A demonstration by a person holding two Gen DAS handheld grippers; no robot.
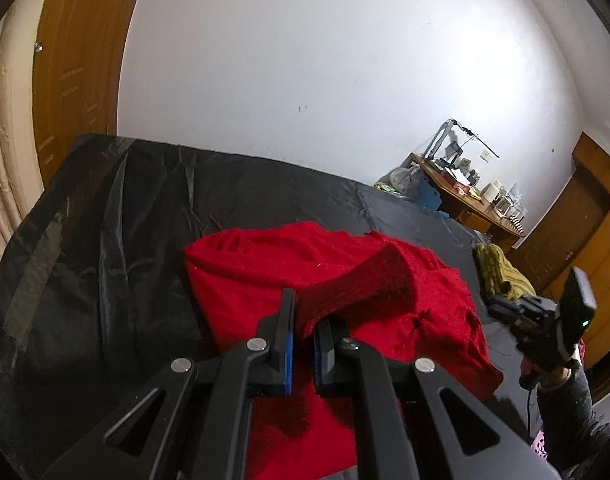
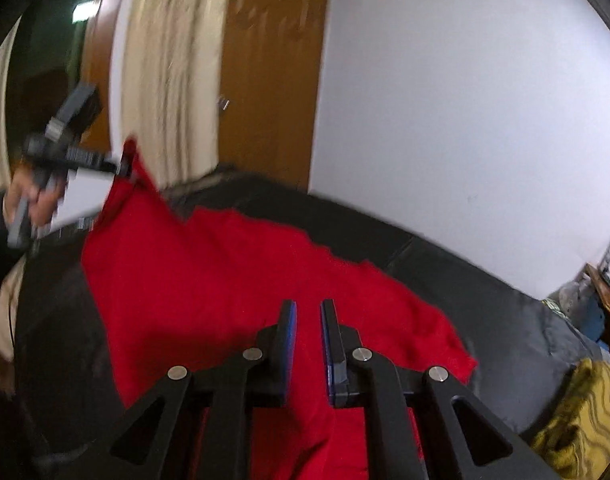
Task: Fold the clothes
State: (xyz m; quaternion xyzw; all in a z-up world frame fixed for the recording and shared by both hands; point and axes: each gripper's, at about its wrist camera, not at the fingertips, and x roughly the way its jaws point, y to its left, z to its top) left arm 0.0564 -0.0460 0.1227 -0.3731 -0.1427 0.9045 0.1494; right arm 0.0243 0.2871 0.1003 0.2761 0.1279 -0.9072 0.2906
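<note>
Two grippers work one red knitted garment (image 2: 233, 300), spread on the black sheet (image 1: 105, 240). The left gripper (image 1: 303, 320) is clamped on a lifted edge of the garment, raised above its main body. The right gripper (image 2: 308, 320) hovers over the garment, jaws apart, gripping nothing. To fold well — keep the pinched edge taut, carry it straight across the garment, and lower it flat — no bunching.

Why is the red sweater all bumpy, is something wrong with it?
Nothing looks damaged. The red sweater lies rumpled on the black sheet because the left gripper pinches one part and lifts it. The right gripper hangs open above it, holding nothing.
</note>
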